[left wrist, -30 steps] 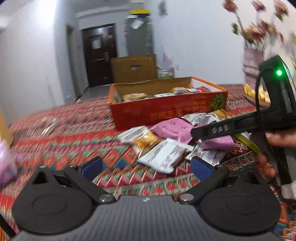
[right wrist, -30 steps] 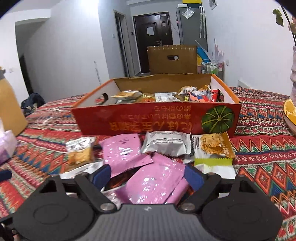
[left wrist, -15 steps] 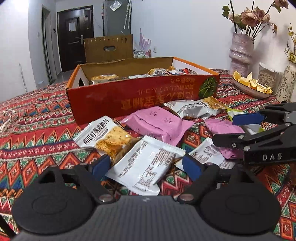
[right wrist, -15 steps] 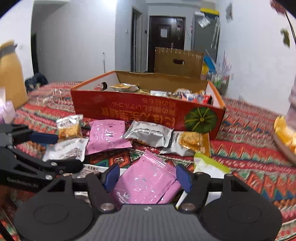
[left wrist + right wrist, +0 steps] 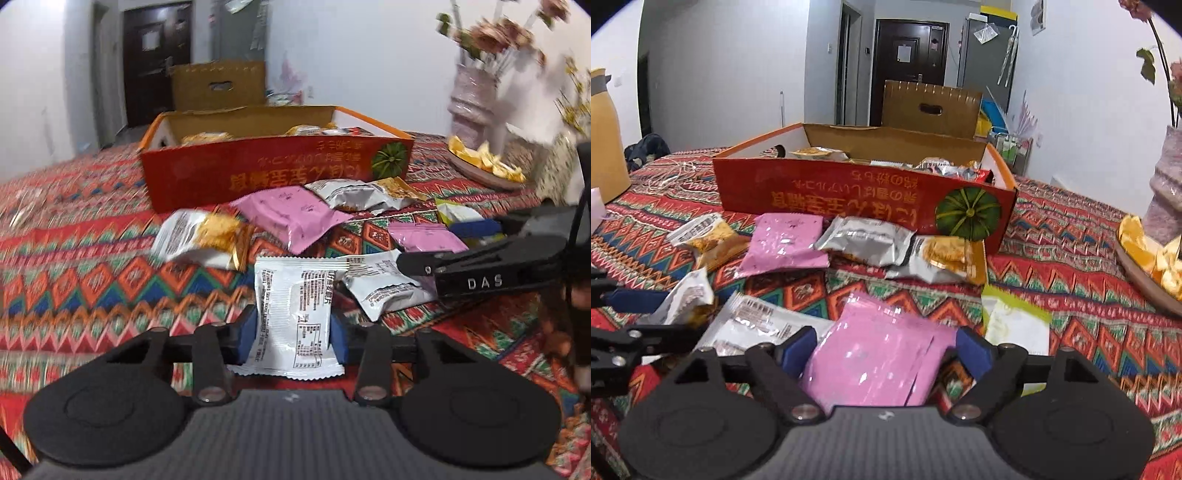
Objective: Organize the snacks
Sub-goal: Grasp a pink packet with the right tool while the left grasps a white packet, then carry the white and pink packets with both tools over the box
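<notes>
My left gripper [image 5: 293, 334] is shut on a white snack packet [image 5: 293, 302] and holds it upright just above the patterned tablecloth. My right gripper [image 5: 886, 347] is open around a pink snack packet [image 5: 882, 358] that lies between its blue pads; it also shows in the left wrist view [image 5: 480, 254]. Loose packets lie on the cloth: a pink one [image 5: 785, 243], a silver one [image 5: 864, 240], a gold-and-white one [image 5: 705, 236], a yellow-green one [image 5: 1015, 321]. The open red cardboard box [image 5: 864, 195] behind them holds several snacks.
A plate of orange slices [image 5: 1145, 258] and a vase [image 5: 469, 99] of flowers stand at the right. A brown cardboard box [image 5: 931, 107] stands behind the red one. A yellow jug [image 5: 605, 129] is at the far left.
My left gripper has closed on the white packet and lifted it off the cloth. My right gripper has moved forward over the pink packet, jaws still open.
</notes>
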Tool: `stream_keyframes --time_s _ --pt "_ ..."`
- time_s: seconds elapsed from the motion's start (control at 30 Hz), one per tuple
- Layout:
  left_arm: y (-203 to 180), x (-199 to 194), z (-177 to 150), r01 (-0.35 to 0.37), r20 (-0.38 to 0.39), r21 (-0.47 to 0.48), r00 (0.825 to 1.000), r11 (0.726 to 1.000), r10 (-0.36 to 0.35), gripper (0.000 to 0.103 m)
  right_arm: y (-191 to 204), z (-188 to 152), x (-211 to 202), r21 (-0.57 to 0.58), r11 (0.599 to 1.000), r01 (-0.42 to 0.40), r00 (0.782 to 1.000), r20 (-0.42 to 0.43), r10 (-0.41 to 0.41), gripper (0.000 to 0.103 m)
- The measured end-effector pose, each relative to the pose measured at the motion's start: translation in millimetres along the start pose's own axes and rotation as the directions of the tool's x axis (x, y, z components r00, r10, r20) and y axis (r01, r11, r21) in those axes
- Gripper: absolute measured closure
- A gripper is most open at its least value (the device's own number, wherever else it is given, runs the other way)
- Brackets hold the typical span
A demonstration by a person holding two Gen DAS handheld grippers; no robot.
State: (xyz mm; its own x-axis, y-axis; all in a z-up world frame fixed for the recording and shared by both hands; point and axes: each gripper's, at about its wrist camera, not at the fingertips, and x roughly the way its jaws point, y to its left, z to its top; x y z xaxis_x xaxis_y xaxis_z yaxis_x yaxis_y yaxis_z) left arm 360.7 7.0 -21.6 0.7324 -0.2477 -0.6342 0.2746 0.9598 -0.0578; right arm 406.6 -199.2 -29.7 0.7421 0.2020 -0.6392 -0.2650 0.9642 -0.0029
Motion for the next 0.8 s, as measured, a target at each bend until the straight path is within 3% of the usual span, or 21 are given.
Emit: stream_keyframes --time_s 0.1,0.13,0.17,0.27,0.47,0.63,0.8 --pt "1.1 -16.3 -8.8 -0.029 -0.006 -0.066 1.0 0.997 0.028 0.066 -1.0 -6.6 -8.9 0.013 1.0 0.025 1.0 0.011 -0.025 0.022" --pt "1.1 -21.5 -12.0 -0.033 -0.009 -0.083 0.999 0.996 0.032 0.066 -0.7 -8.4 -12.0 0.014 1.0 0.021 1.0 0.015 -0.021 0.028" --pt "0.6 -27.8 -15.7 -0.037 -0.013 -0.1 0.999 0.994 0.036 0.066 -0.7 -8.9 -13.0 0.014 1.0 0.002 1.0 0.01 -0.003 0.042" --pt "-2.6 -43.6 -22.5 -0.041 -0.01 -0.129 0.999 0.991 0.04 0.066 4.2 -11.7 -22.4 0.003 0.999 -0.049 0.999 0.009 0.049 0.042" --pt "-16.1 -89.1 -33.5 -0.044 0.034 -0.183 0.998 0.982 0.051 0.066 14.3 -34.8 -77.5 0.022 0.998 -0.066 0.995 0.078 0.064 0.042" --pt "-35.9 -116.9 -44.2 -0.032 0.042 -0.178 0.998 0.983 0.041 0.066 17.9 -59.2 -125.7 0.03 0.996 -0.085 0.992 0.099 0.082 0.042" --pt "-48.9 -140.5 -38.3 -0.012 0.102 -0.158 0.994 0.987 0.029 0.066 19.1 -61.3 -161.0 0.008 0.997 -0.082 0.986 0.146 0.08 0.042"
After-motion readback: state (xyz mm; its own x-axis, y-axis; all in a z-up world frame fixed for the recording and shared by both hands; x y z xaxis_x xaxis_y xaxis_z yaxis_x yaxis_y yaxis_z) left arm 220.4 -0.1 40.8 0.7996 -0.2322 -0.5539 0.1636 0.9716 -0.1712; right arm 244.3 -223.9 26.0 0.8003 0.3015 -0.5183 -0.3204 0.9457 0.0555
